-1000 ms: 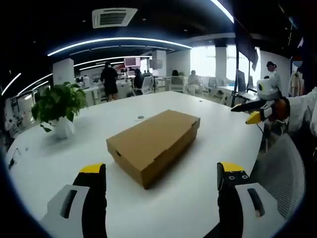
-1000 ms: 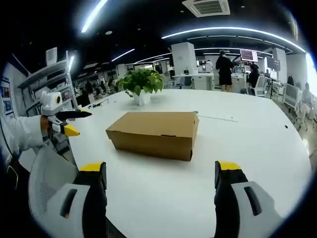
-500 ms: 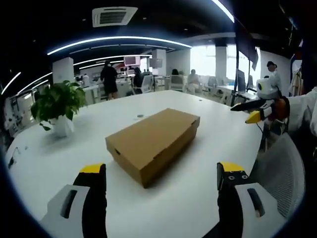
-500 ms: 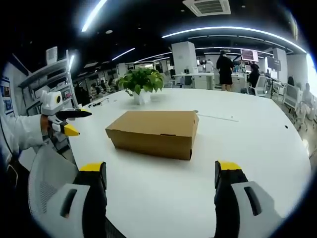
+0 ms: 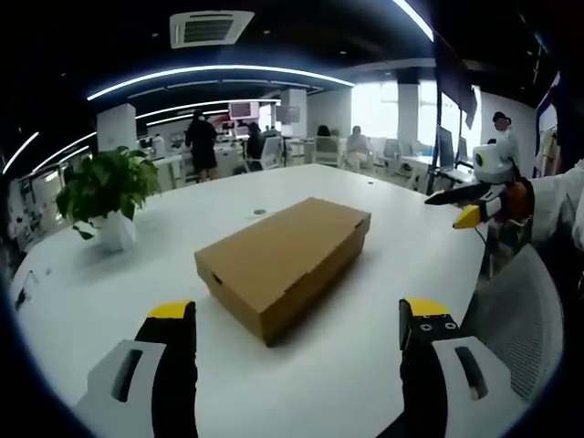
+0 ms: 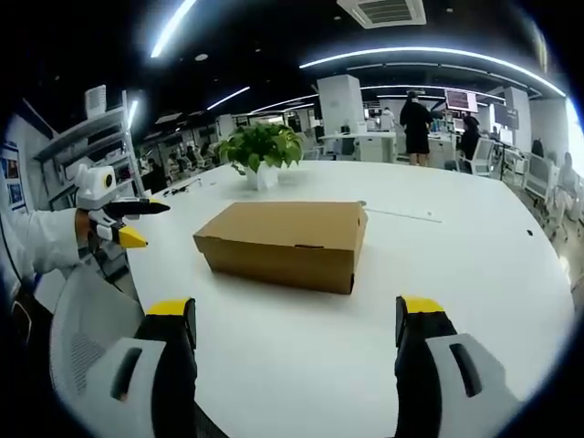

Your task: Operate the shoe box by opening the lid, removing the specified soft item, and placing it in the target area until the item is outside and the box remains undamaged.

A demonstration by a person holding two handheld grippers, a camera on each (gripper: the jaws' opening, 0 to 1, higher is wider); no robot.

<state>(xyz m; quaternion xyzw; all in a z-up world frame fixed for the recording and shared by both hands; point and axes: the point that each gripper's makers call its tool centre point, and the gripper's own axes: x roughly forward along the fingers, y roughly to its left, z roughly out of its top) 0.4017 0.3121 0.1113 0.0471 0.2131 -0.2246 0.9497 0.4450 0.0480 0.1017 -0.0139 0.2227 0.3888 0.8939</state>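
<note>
A plain brown cardboard shoe box point(image 5: 283, 260) lies shut on the white table point(image 5: 365, 356), its lid down. In the left gripper view my left gripper point(image 5: 297, 333) stands open well short of the box, with nothing between its jaws. The right gripper point(image 5: 470, 210) comes into that view at the far right, held by a white-sleeved arm. In the right gripper view the box point(image 6: 287, 242) sits a little left of centre, and my right gripper point(image 6: 292, 328) is open and apart from it. The left gripper point(image 6: 123, 224) shows there at the left edge. What the box holds is hidden.
A potted green plant point(image 5: 105, 196) stands on the table beyond the box, also plant point(image 6: 262, 151). Grey mesh chairs point(image 5: 516, 310) point(image 6: 87, 319) stand at the table's near edge. Several people point(image 5: 201, 146) are at desks in the background office.
Both views have shifted only slightly. The box stays put and shut, and both grippers stay open.
</note>
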